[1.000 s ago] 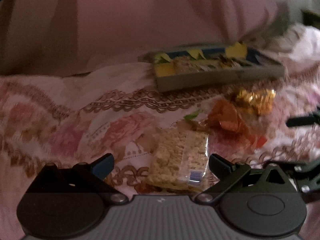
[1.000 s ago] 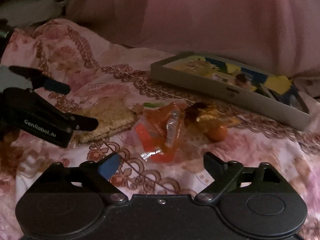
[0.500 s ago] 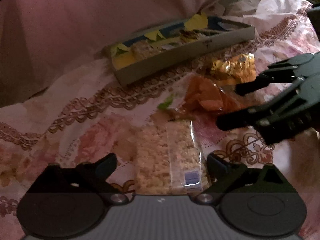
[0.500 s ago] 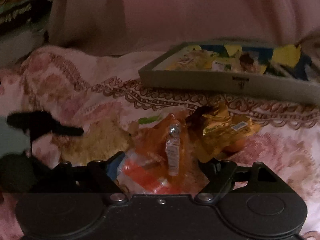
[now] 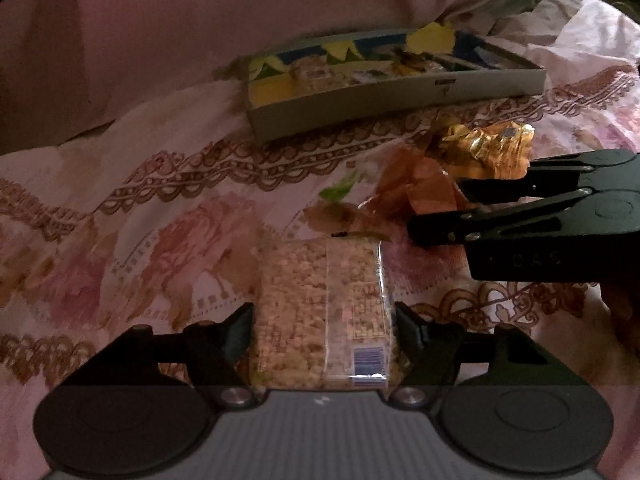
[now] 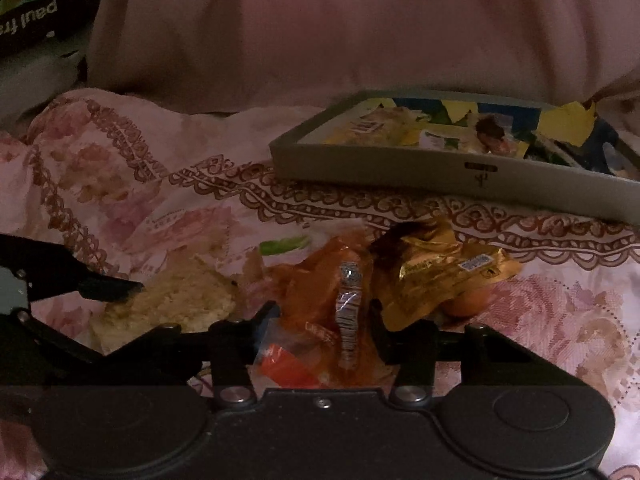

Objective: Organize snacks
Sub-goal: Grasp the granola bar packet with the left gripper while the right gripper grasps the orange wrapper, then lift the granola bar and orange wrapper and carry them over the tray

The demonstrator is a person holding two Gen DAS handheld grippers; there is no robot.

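Left gripper (image 5: 324,334): a grey ribbed body with a small white mark at its front edge. A dark round housing with a raised disc sits outboard of each finger. Black linkage bars run inward from the housings to black wedge-shaped fingers (image 5: 240,332). A silver pivot screw lies behind each finger base.

Right gripper (image 6: 324,326): the same form, with a black body and one small screw at the front centre. One fingertip (image 6: 267,320) carries a blue pad. Silver pivot screws sit behind both fingers, and small rivets dot the linkage bars.
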